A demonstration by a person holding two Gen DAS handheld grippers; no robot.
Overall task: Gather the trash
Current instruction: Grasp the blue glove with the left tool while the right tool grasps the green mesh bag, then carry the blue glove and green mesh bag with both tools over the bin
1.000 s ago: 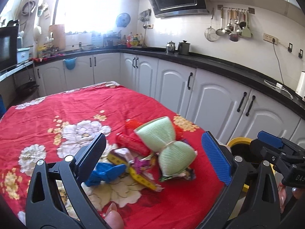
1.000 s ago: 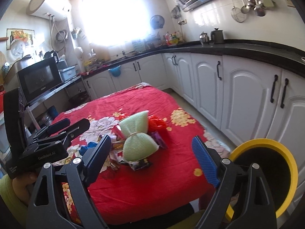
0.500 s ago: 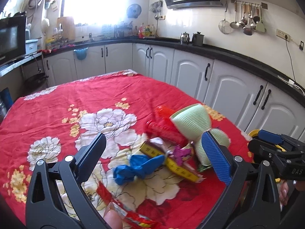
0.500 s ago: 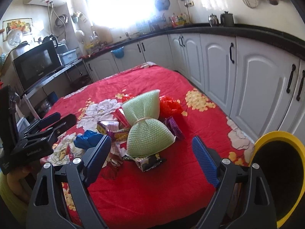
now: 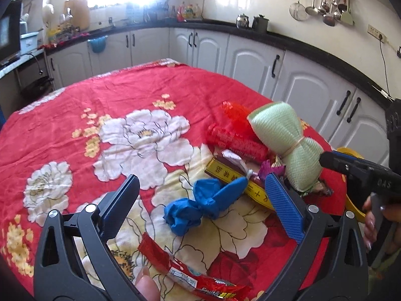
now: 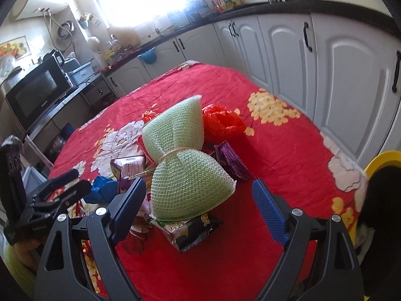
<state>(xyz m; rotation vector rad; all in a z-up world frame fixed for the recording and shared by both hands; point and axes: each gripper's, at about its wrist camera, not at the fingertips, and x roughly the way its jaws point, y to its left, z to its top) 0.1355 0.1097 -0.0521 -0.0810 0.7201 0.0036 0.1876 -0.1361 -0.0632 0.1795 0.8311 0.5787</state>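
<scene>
A heap of trash lies on the red flowered tablecloth. A crumpled blue wrapper sits between the fingers of my open left gripper, untouched. A pale green mesh bundle tied at its waist lies just ahead of my open right gripper. Around these lie a yellow strip packet, a red ribbed pack, a red plastic bag, a purple wrapper, a dark foil packet and a red snack wrapper. The right gripper shows at the left view's right edge.
A yellow-rimmed bin with a black inside stands off the table's right corner. White cabinets under a black counter run behind the table. A microwave sits on a shelf at left. The left gripper is seen left of the heap.
Both grippers have come lower and closer to the heap. The blue wrapper now lies between the left fingers, and the green mesh bundle fills more of the right view.
</scene>
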